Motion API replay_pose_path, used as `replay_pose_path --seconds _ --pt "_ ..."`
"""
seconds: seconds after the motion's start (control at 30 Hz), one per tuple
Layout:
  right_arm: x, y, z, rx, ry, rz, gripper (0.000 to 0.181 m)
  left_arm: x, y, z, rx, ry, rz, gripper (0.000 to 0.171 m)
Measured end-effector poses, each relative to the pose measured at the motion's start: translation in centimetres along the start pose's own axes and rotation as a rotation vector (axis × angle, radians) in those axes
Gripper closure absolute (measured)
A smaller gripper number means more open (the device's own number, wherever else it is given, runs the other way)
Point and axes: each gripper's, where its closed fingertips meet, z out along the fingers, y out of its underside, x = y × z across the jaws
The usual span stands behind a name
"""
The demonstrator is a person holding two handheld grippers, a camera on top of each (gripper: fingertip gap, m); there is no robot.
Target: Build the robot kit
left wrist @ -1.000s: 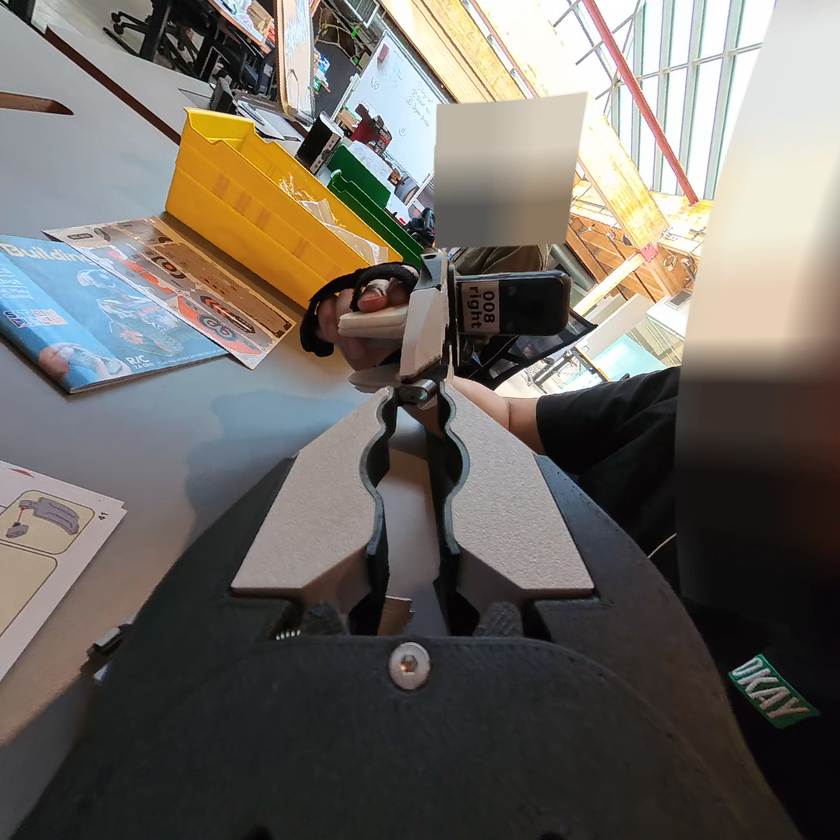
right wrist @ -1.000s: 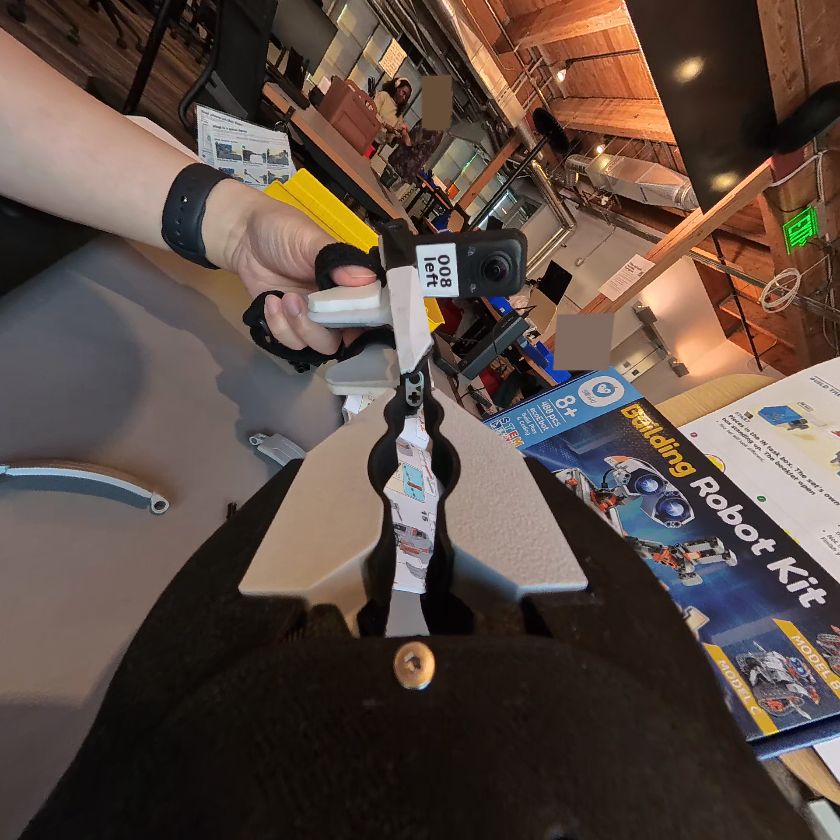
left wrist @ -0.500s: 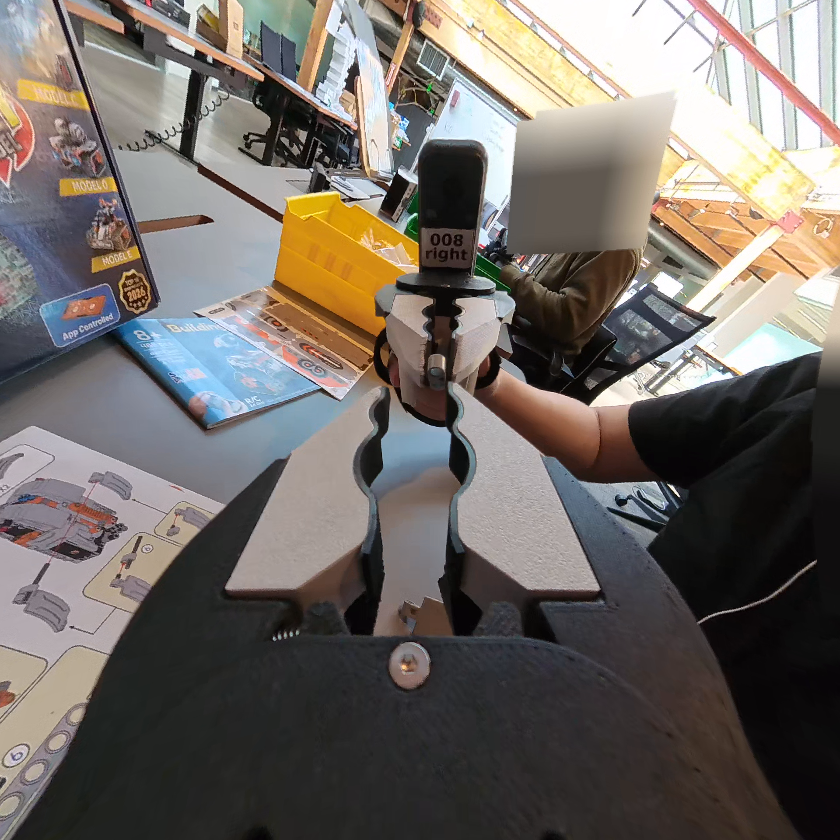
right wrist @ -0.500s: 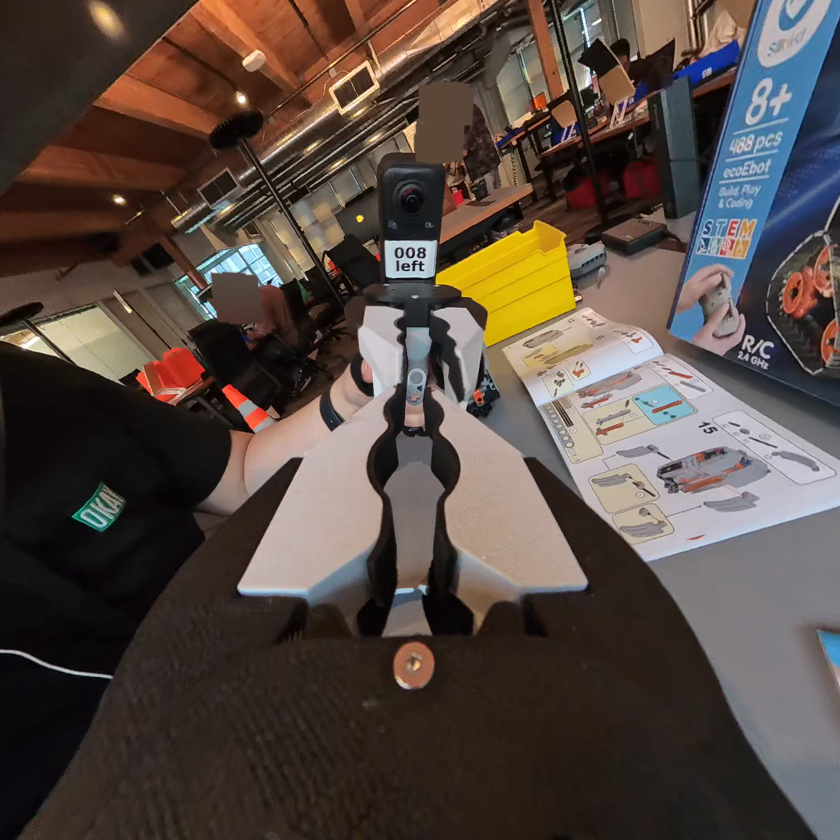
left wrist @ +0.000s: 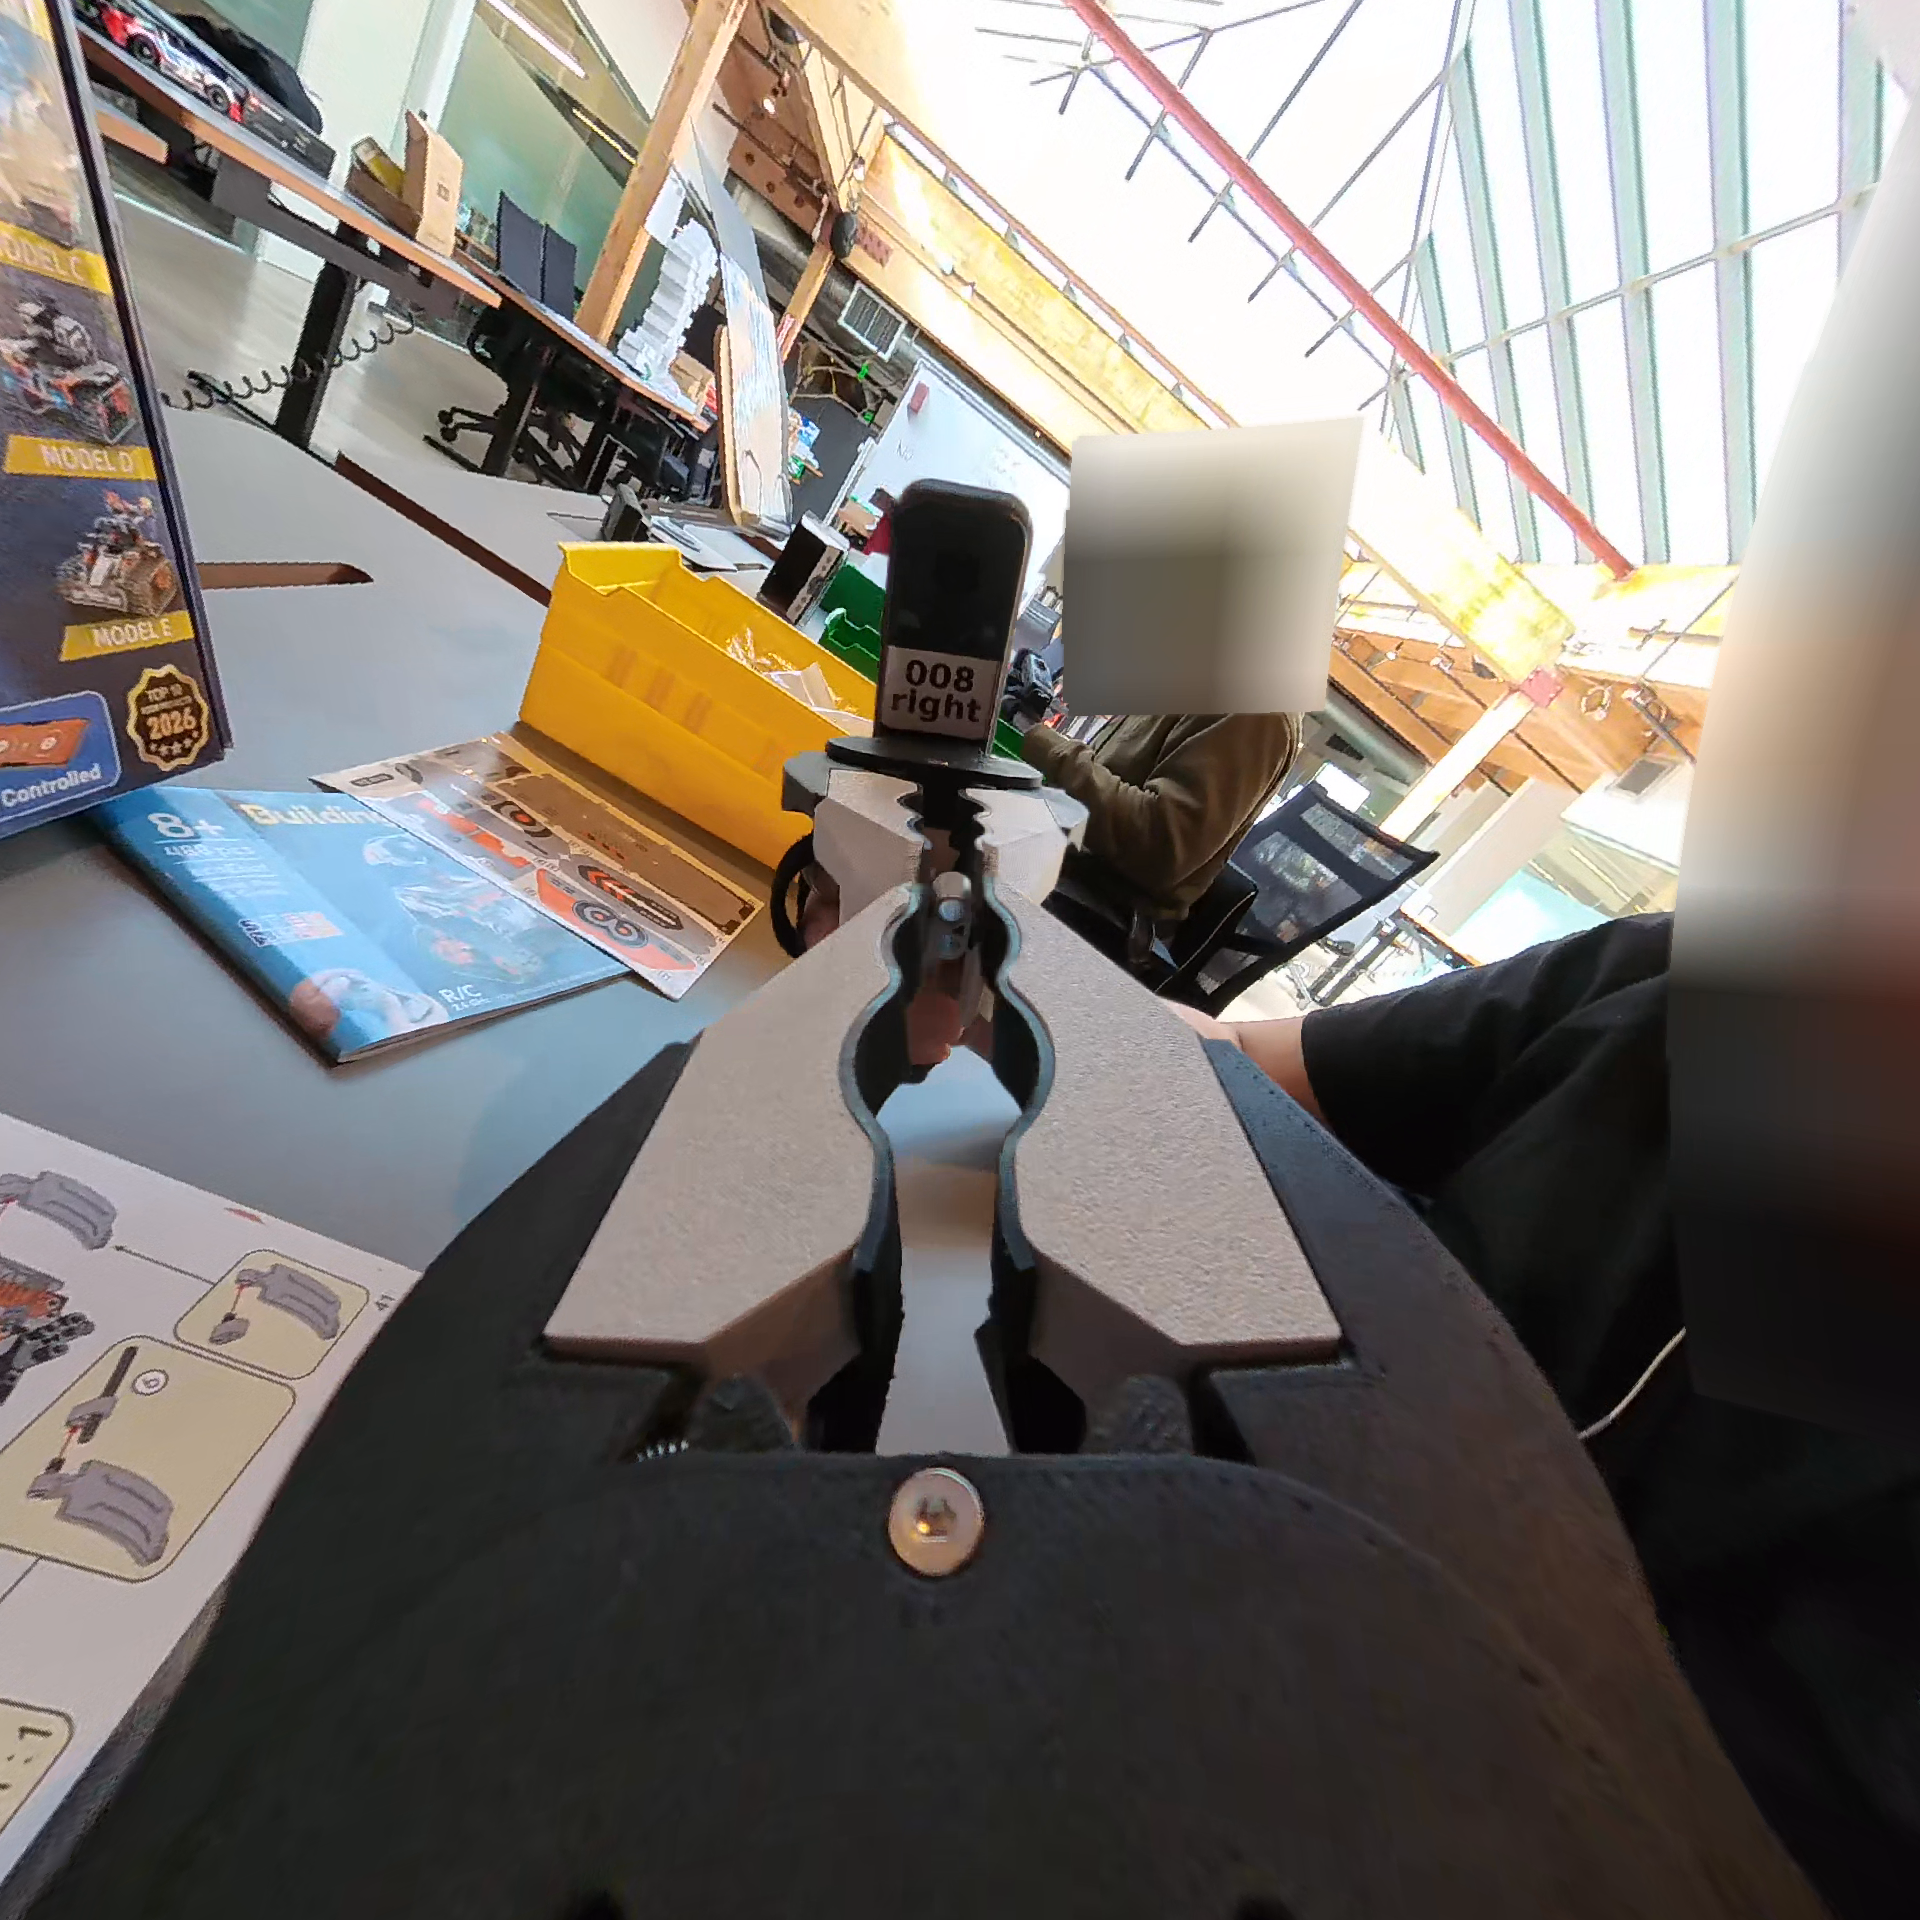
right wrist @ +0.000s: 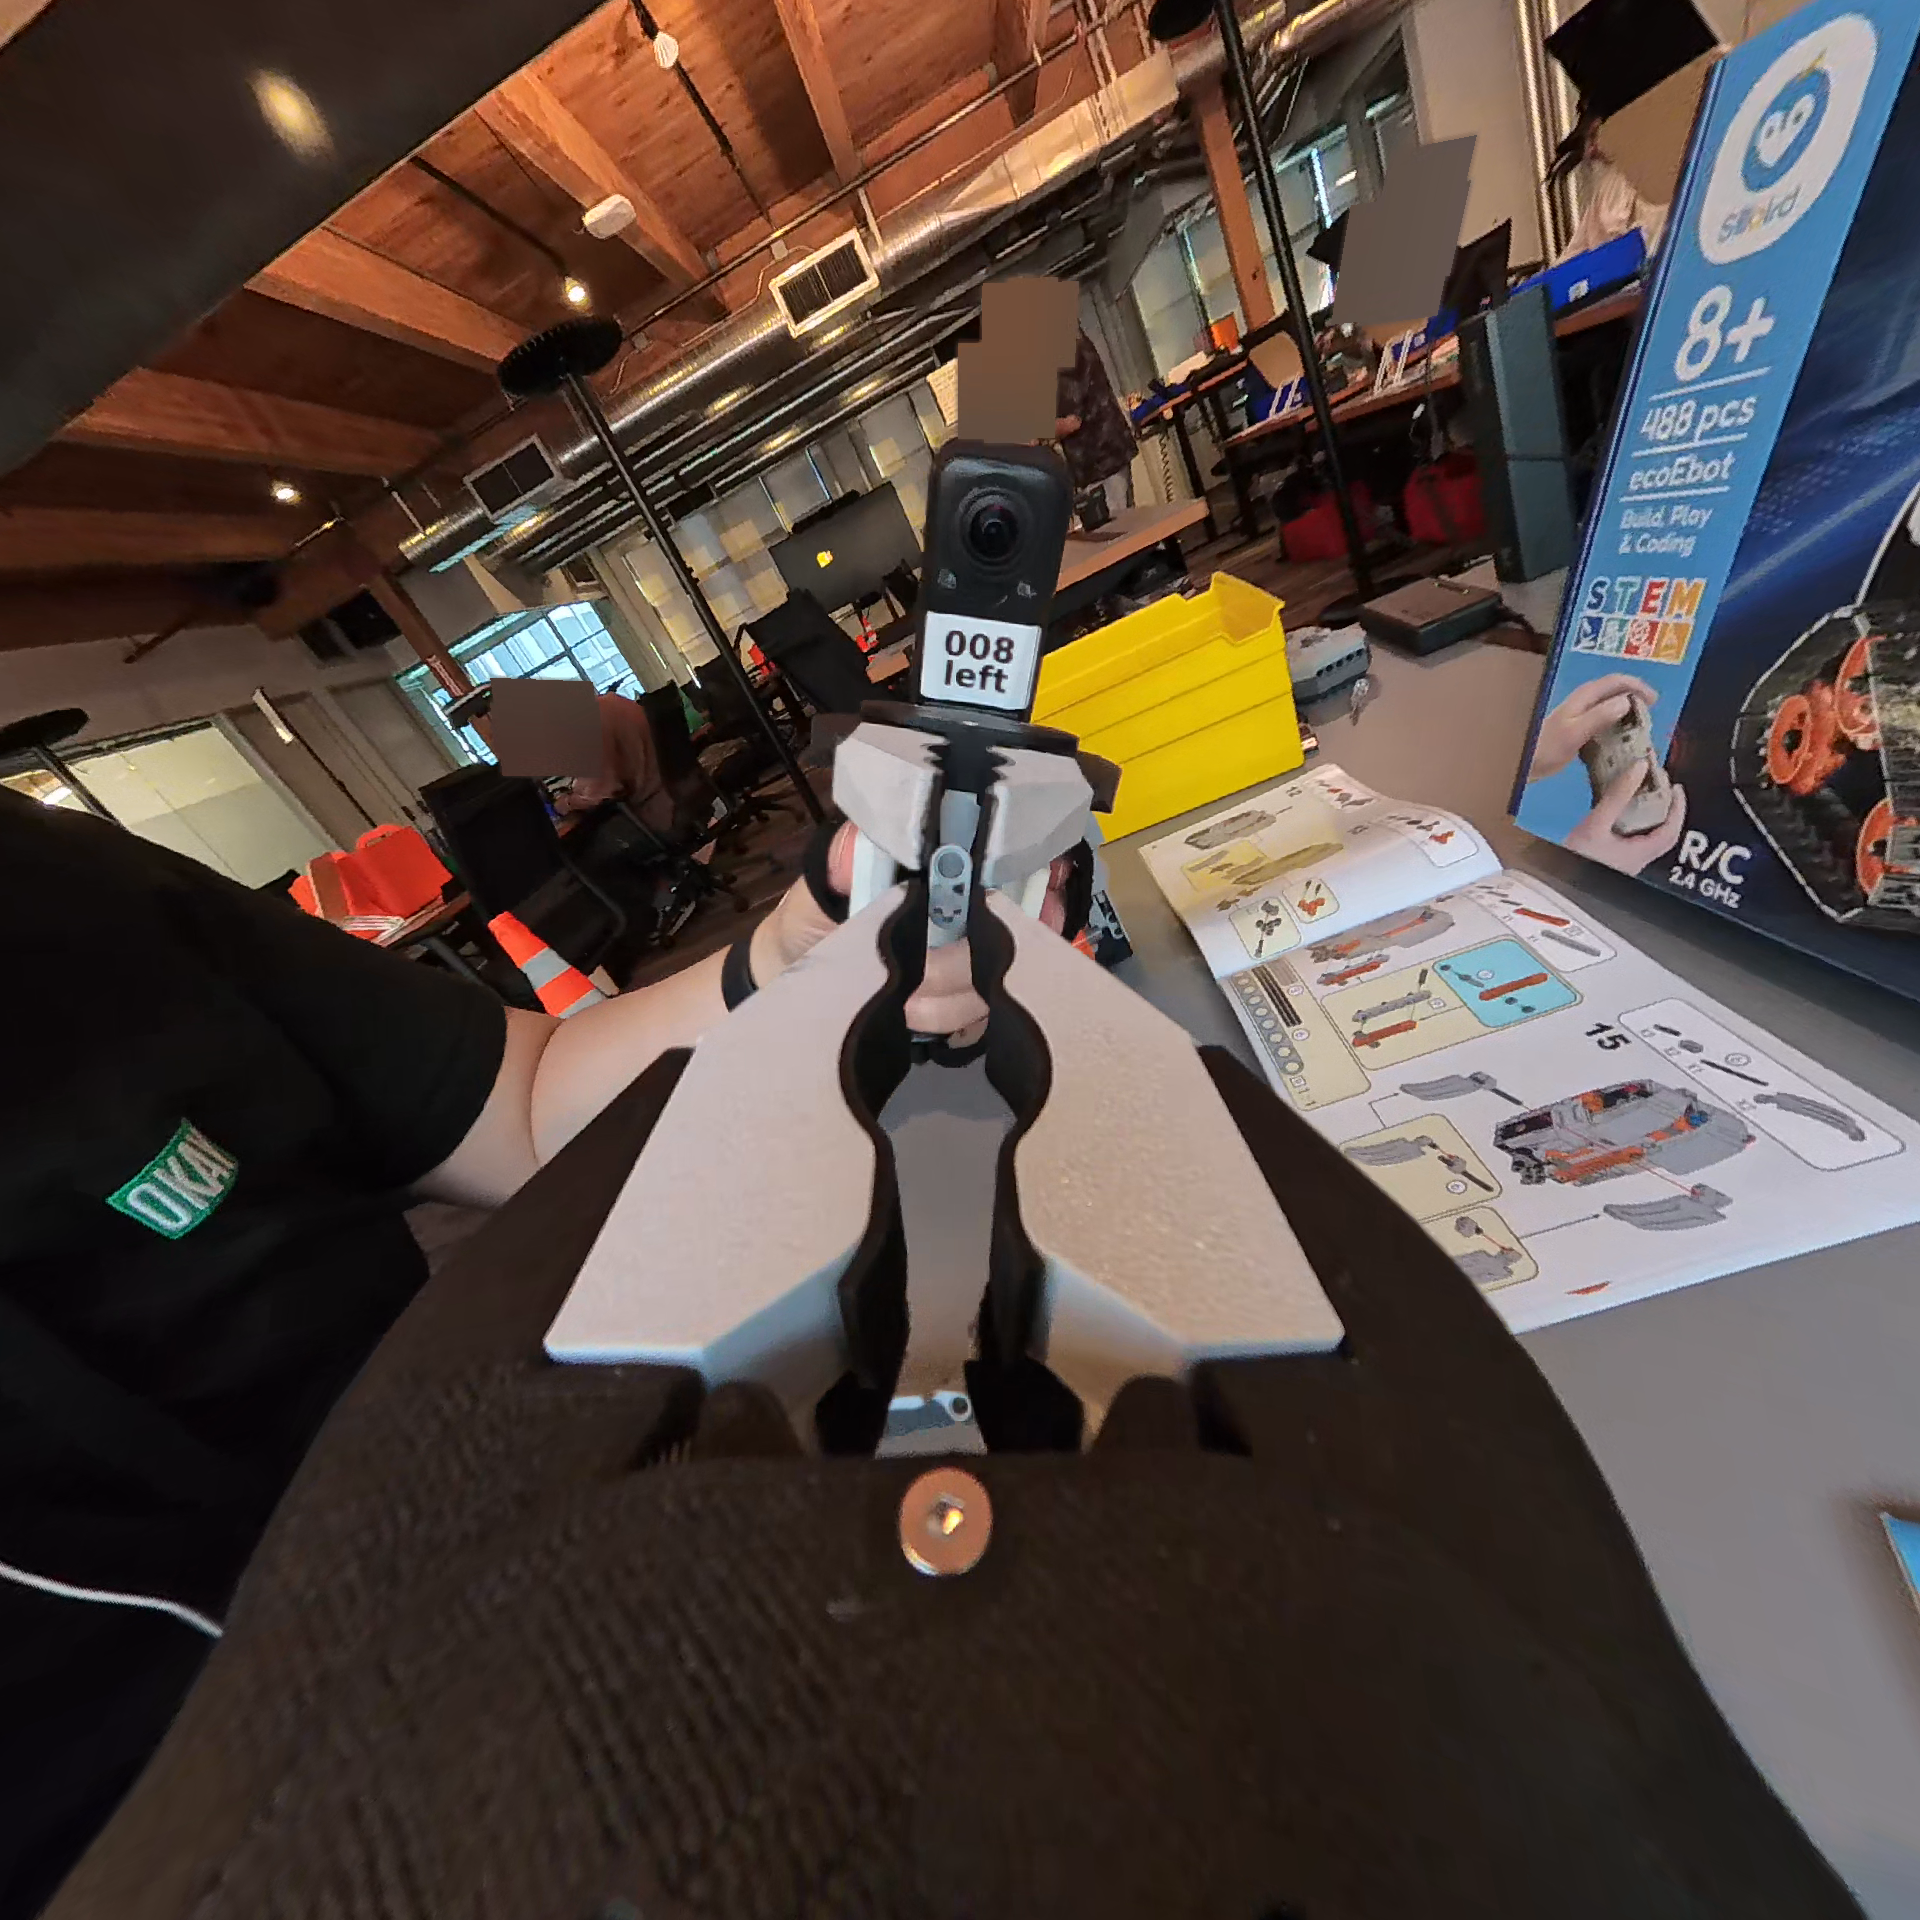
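My two grippers face each other tip to tip above the grey table (left wrist: 312,665). My left gripper (left wrist: 951,914) is shut on a small grey building-kit piece (left wrist: 951,925) that sits between its fingertips. My right gripper (right wrist: 945,904) is shut on the small grey piece with a round hole (right wrist: 948,883). In the left wrist view the right gripper (left wrist: 940,831) stands just behind the piece, held by a hand. In the right wrist view the left gripper (right wrist: 961,800) stands just behind it, with a pale grey bar between its fingers. Whether it is one piece or two joined I cannot tell.
A yellow bin (left wrist: 665,686) and a green bin (left wrist: 862,634) stand behind. A blue booklet (left wrist: 343,925) and a sticker sheet (left wrist: 561,842) lie flat. An open instruction manual (right wrist: 1507,1049) lies by the upright blue kit box (right wrist: 1766,520). A seated person is beyond the table. Less than 4 cm separates the two grippers' tips.
Both grippers turned upright and came tip to tip. The left gripper opened wide, then closed on the grey piece that the right gripper kept holding.
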Motion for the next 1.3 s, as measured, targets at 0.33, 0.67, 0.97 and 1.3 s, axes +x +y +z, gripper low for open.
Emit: replay_pose_path --seconds 0.33,0.67,0.97,1.3 --pt "0.3 -0.7 0.2 0.072 0.039 -0.016 0.176 -0.1 -0.7 0.0 0.028 -0.081 0.155 0.168" --pt "2.2 6.8 -0.7 -0.393 0.062 -0.386 0.158 0.1 -2.4 -1.9 0.076 -0.122 0.192 0.168" --pt "4.0 15.6 -0.7 -0.818 0.057 -0.51 0.168 -0.1 -1.6 -1.3 0.034 -0.112 0.177 0.167" --pt "4.1 14.4 -6.9 -1.115 0.195 -0.468 0.178 -1.2 -1.4 -1.7 0.019 -0.153 0.135 0.167"
